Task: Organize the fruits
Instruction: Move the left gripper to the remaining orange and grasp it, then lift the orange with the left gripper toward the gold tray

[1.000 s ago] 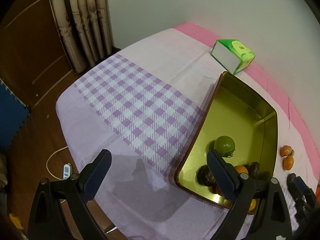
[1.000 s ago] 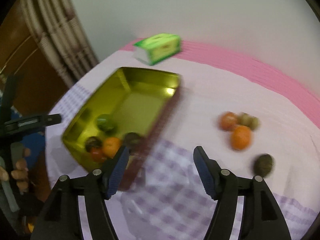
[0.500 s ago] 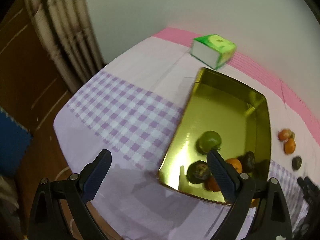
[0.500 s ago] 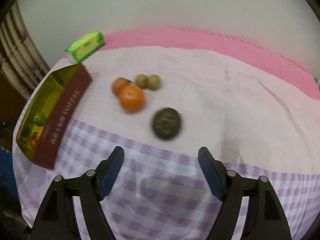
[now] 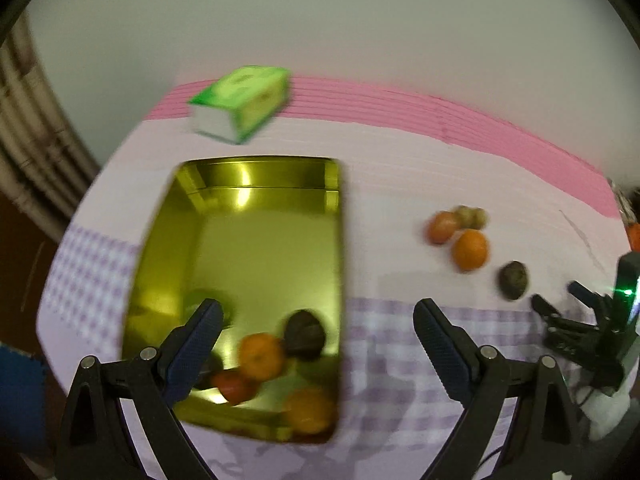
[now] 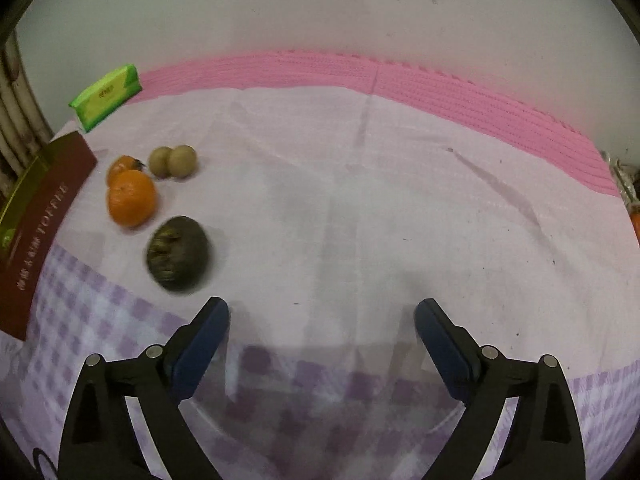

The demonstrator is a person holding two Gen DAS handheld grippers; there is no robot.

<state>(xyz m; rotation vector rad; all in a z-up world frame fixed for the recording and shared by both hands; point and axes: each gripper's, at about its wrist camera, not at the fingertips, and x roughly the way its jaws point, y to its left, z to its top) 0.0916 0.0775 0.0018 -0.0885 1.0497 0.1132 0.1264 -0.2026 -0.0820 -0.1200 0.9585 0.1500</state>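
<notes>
Swung since a second ago: left gripper (image 5: pixel 316 332) now over the near end of the gold tin (image 5: pixel 256 184), where earlier the tin sat off to its right with checked cloth beneath the jaws. Right gripper (image 6: pixel 322 332) gone from beside the tin to open cloth right of the loose fruit; jaws just been opening, now spread wide, nothing between them. Left jaws likewise wide and empty.

Inside the tin, near end: blurred oranges (image 5: pixel 262 356), a red fruit (image 5: pixel 234 386), a dark round fruit (image 5: pixel 305 334). Far end of the tin bare. Out on the cloth, right of the tin: an orange (image 6: pixel 131 198) touching a smaller orange-red fruit (image 6: pixel 122 164), two small tan fruits (image 6: pixel 173 161) pressed together just behind, a dark wrinkled fruit (image 6: pixel 178 254) nearest the right gripper's left finger (image 6: pixel 200 346), apart from it. Plenty of bare cloth to the right of that cluster.

Lilac tablecloth (image 6: pixel 360 200), purple check along the near side, pink mat (image 6: pixel 440 92) along the white wall. Green tissue pack (image 6: pixel 105 97) at the far left corner, curtain (image 5: pixel 28 152) beyond.
</notes>
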